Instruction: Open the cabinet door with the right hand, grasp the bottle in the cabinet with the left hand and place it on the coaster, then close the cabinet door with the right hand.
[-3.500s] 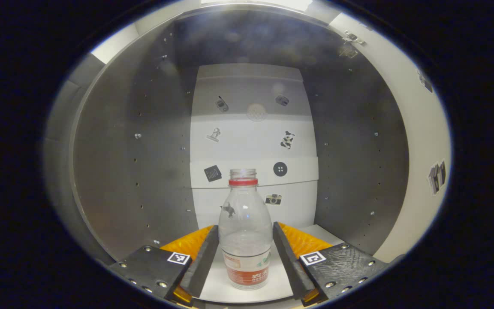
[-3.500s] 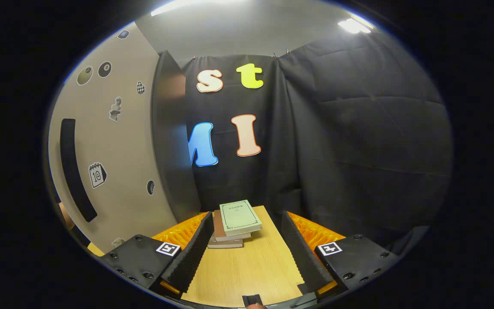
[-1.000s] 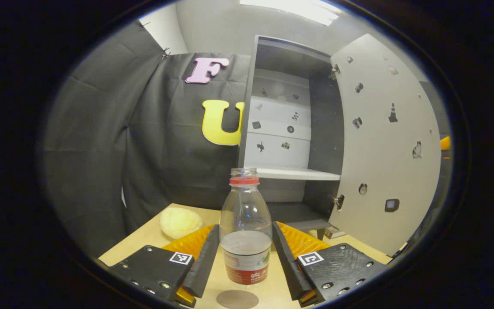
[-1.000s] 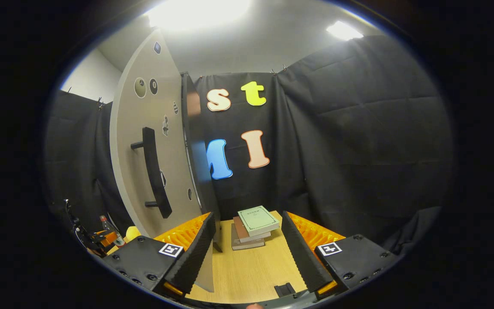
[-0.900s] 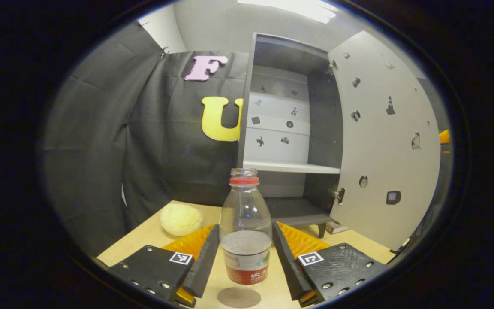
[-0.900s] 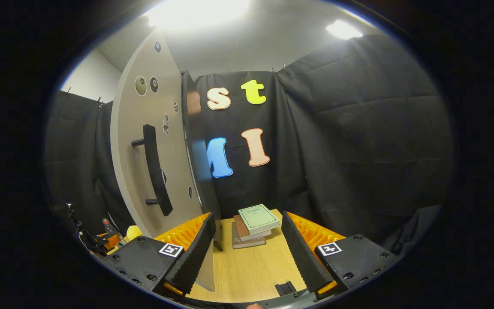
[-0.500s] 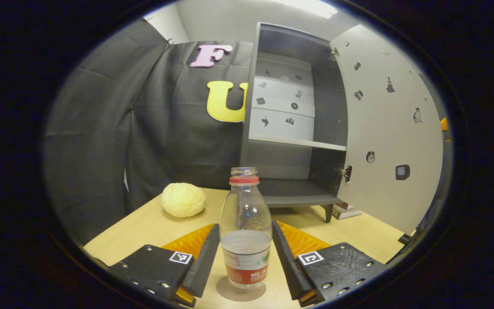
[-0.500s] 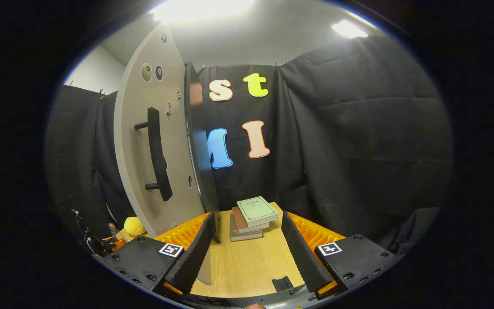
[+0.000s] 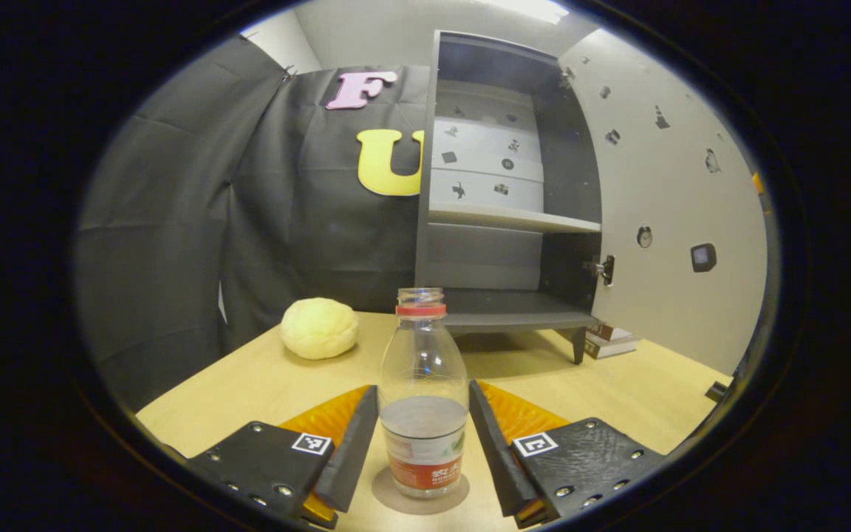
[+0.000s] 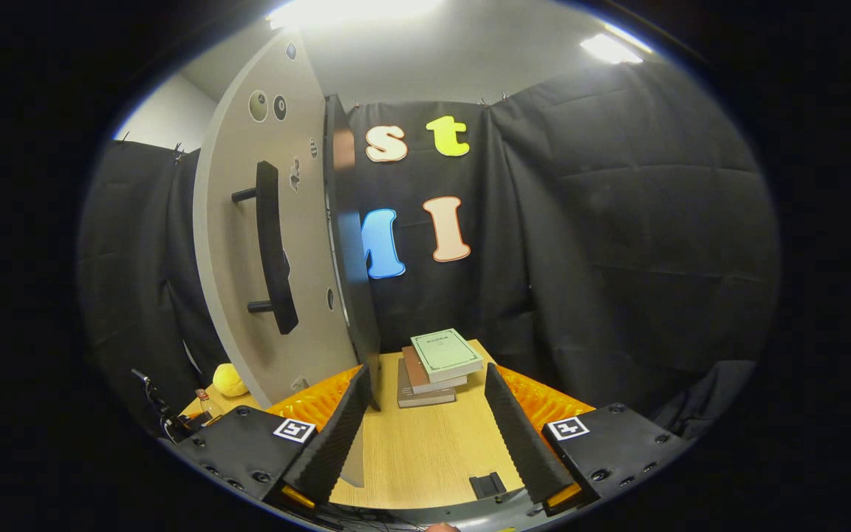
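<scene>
My left tool (image 9: 423,443) still holding the bottle (image 9: 423,399), now lower and standing on the coaster (image 9: 419,493) on the counter (image 9: 263,380), cabinet door (image 10: 248,244) open, my right tool (image 10: 425,436) wide, holding nothing.

Coaster (image 9: 419,493) half under the bottle (image 9: 423,391); far bottle (image 10: 207,404) too small.

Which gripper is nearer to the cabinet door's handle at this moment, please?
Right. The right gripper sits beside the open door, below the handle. The left gripper is farther off, around the bottle on the coaster.
</scene>
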A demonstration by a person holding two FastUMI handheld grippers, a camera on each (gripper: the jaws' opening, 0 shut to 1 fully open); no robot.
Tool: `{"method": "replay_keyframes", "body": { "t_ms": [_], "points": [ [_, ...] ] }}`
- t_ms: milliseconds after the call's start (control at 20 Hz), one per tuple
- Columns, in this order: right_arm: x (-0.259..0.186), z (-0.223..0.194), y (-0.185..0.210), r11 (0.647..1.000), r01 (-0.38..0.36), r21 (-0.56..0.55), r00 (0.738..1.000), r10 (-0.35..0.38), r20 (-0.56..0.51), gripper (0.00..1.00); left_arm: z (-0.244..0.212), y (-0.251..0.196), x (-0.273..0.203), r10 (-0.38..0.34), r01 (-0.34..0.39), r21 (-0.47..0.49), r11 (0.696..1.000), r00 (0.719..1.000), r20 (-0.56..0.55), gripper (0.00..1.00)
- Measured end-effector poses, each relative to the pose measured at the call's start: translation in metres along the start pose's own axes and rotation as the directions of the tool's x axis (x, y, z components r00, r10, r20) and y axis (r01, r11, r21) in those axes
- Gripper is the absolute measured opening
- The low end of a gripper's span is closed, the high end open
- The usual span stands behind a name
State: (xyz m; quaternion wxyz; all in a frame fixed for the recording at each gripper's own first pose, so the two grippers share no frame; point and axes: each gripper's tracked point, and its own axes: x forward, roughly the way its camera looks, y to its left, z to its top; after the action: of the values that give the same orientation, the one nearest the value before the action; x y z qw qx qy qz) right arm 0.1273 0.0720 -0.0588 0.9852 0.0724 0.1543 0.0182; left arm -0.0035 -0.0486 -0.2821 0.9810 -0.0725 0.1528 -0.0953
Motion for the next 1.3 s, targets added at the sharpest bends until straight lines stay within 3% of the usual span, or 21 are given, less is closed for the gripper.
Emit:
{"method": "replay_keyframes", "body": {
  "t_ms": [350,500,750,1300],
  "points": [
    [0.005,-0.001,0.002,1.0,-0.015,0.002,1.0,0.015,-0.004,0.98,-0.004,0.001,-0.01,0.036,-0.036,-0.005,0.999,0.999,-0.007,0.72],
    [0.004,0.0,0.002,1.0,-0.019,0.007,1.0,0.019,0.0,0.98,-0.006,0.001,-0.015,0.053,-0.053,0.005,0.999,0.998,-0.027,0.8],
    [0.0,0.0,0.003,1.0,-0.023,0.017,1.0,0.023,0.009,0.98,-0.005,0.002,-0.029,0.071,-0.071,0.016,0.997,0.996,-0.047,0.77],
    [-0.021,0.023,0.017,0.998,-0.045,0.032,0.997,0.043,0.066,0.98,0.045,-0.005,-0.059,0.045,-0.046,0.043,0.998,0.999,0.018,0.74]
  ]
}}
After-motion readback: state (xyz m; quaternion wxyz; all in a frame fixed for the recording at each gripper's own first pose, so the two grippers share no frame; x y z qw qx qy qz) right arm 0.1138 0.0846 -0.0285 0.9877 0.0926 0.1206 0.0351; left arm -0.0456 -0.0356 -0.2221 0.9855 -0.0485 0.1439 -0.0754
